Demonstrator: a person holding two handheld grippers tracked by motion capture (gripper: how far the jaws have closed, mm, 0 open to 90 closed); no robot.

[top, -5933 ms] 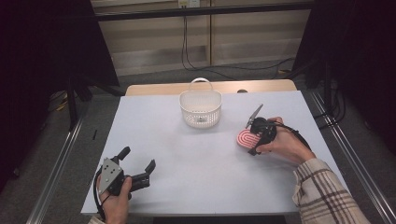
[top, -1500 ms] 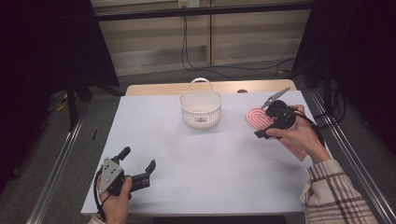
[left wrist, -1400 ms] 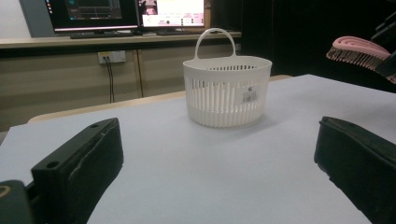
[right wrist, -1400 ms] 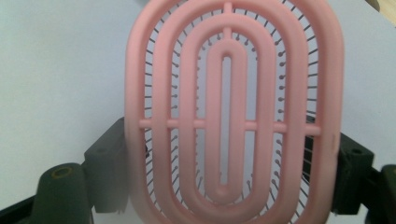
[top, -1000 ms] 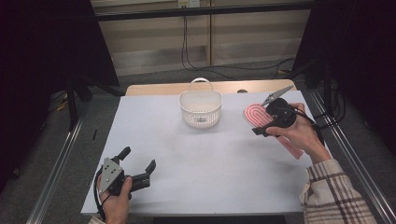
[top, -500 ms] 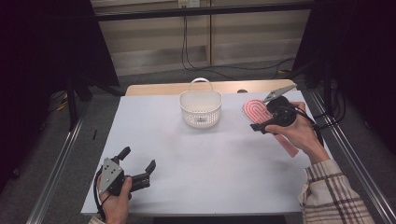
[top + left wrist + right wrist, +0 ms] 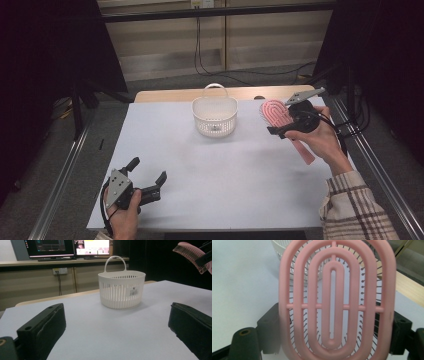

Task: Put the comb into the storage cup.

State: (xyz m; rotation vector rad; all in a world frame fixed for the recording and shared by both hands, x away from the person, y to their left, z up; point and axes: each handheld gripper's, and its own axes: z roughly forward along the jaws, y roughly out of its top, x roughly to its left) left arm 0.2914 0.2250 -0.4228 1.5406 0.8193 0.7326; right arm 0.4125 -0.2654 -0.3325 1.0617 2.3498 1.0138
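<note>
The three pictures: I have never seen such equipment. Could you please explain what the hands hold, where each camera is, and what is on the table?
A person holds one hand-held grasping tool in each hand; there is no robot arm. The high view looks down on the white table from above. The other two cameras ride on the tools and look along their black jaws. The left tool rests low at the near left of the table, jaws open and empty. The right tool is raised above the table's right side and grips a pink hairbrush by its head, the bristles facing away from that tool's camera. A white slotted basket with a handle stands on the table.
</note>
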